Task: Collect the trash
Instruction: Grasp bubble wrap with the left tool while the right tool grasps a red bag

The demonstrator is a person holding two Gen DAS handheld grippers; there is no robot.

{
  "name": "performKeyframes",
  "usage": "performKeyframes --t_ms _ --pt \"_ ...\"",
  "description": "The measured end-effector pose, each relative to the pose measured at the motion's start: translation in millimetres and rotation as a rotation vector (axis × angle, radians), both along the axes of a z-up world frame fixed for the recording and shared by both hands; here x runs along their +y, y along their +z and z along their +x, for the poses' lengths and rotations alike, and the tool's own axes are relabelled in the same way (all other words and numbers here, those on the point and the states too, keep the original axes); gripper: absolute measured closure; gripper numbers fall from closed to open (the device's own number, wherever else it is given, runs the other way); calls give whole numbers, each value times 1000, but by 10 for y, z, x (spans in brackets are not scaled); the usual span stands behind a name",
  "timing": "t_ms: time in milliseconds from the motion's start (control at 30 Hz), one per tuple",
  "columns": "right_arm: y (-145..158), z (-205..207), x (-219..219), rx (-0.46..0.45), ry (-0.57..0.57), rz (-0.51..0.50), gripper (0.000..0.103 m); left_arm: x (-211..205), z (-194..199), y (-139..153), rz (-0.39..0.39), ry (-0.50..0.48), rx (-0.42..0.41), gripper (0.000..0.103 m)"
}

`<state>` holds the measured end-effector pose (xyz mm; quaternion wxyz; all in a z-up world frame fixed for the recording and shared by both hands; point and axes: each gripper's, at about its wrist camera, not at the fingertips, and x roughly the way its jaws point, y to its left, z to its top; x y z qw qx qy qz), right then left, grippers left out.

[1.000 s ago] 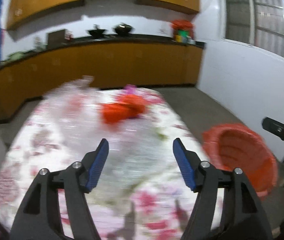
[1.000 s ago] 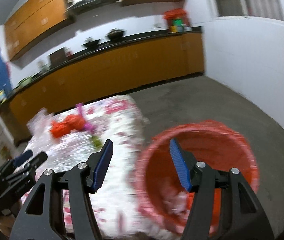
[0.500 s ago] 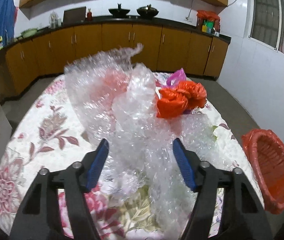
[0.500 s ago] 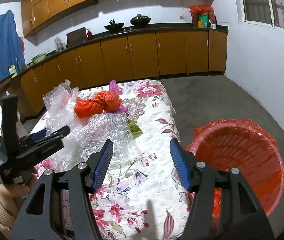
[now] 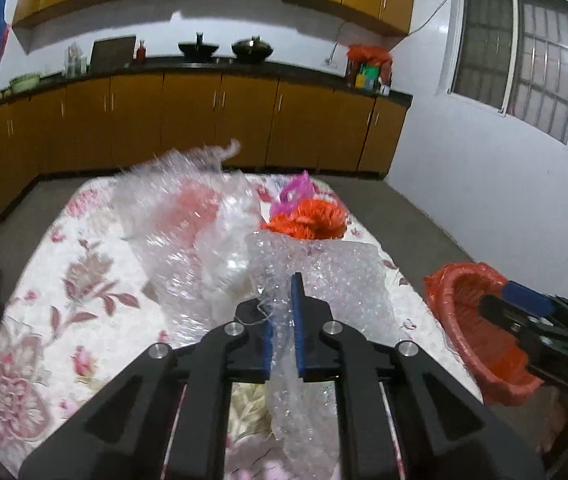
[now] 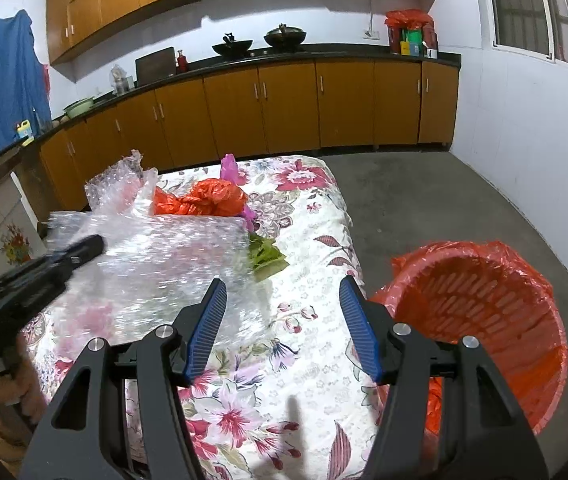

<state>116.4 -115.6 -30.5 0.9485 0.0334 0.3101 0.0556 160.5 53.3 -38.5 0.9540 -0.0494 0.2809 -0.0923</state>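
the bubble wrap (image 5: pixel 316 276) lies on the table (image 5: pixel 84 280), its near edge pinched in the left gripper (image 5: pixel 282 344). the red basket (image 6: pixel 484 312) stands right of the table, closer to the spread, empty right gripper (image 6: pixel 282 328).

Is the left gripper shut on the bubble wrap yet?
Shut. The left gripper has its blue pads nearly together, pinching the bubble wrap over the table.

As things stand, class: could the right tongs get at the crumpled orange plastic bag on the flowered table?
Probably yes. The right tongs stand open and empty, and bare flowered tablecloth runs toward the crumpled orange plastic bag. Only the clear bubble wrap pinched in the left tongs crowds one side.
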Motion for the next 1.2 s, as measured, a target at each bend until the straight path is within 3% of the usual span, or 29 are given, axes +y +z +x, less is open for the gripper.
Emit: performKeyframes --t_ms 233,533,833,933,1000,1067,1200 --pt "46 119 94 -3 22 32 45 576 -378 388 -10 138 -101 93" --pt "-19 717 599 71 80 157 51 1256 -604 694 -3 386 -215 93" --pt "-219 1376 1057 171 26 193 51 1444 -575 666 -15 438 -209 93" --pt "-388 1487 1128 232 29 177 62 1486 -553 645 -17 434 -205 93" --pt "-479 1474 1137 252 40 164 83 1472 -555 641 -21 430 -203 93" --pt "-502 1414 1130 241 44 140 92 1484 -549 631 -21 425 -203 93" --pt "-406 1234 1022 193 57 124 98 1442 -549 657 -29 404 -208 94"
